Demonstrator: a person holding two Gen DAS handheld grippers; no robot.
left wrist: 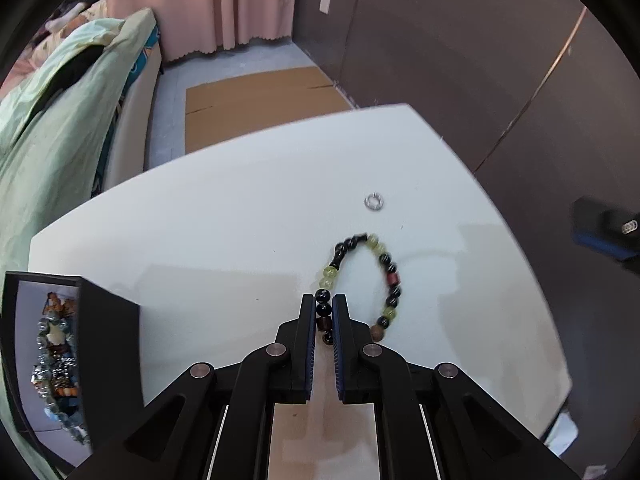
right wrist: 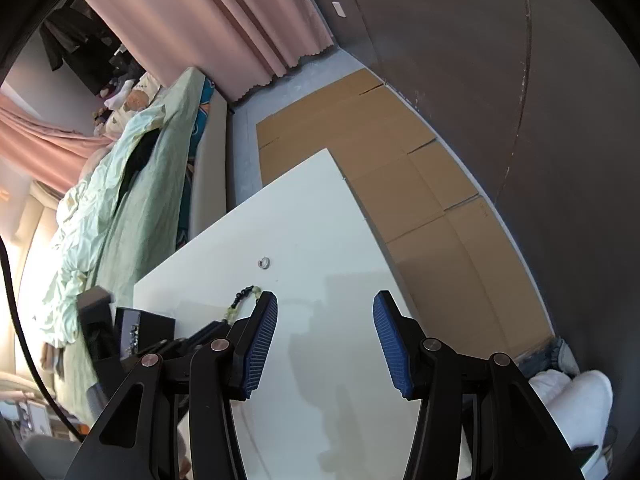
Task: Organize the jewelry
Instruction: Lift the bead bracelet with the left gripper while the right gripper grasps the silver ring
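Observation:
A beaded bracelet (left wrist: 382, 264) of black, yellow-green and red beads lies in a loop on the white table (left wrist: 224, 216). My left gripper (left wrist: 323, 300) is shut on the bracelet's near-left side, with beads between its pads. A small silver ring (left wrist: 374, 201) lies beyond the bracelet. A black jewelry box (left wrist: 60, 356) with several beaded pieces inside stands at the left. My right gripper (right wrist: 325, 300) is open and empty above the table; part of the bracelet (right wrist: 244, 298), the ring (right wrist: 264, 262) and the box (right wrist: 140, 330) show to its left.
A bed with green bedding (left wrist: 60, 128) lies left of the table. Flattened cardboard (right wrist: 420, 200) covers the floor beyond the table's far edge. A dark wall (left wrist: 480, 60) runs along the right. Pink curtains (right wrist: 240, 20) hang at the back.

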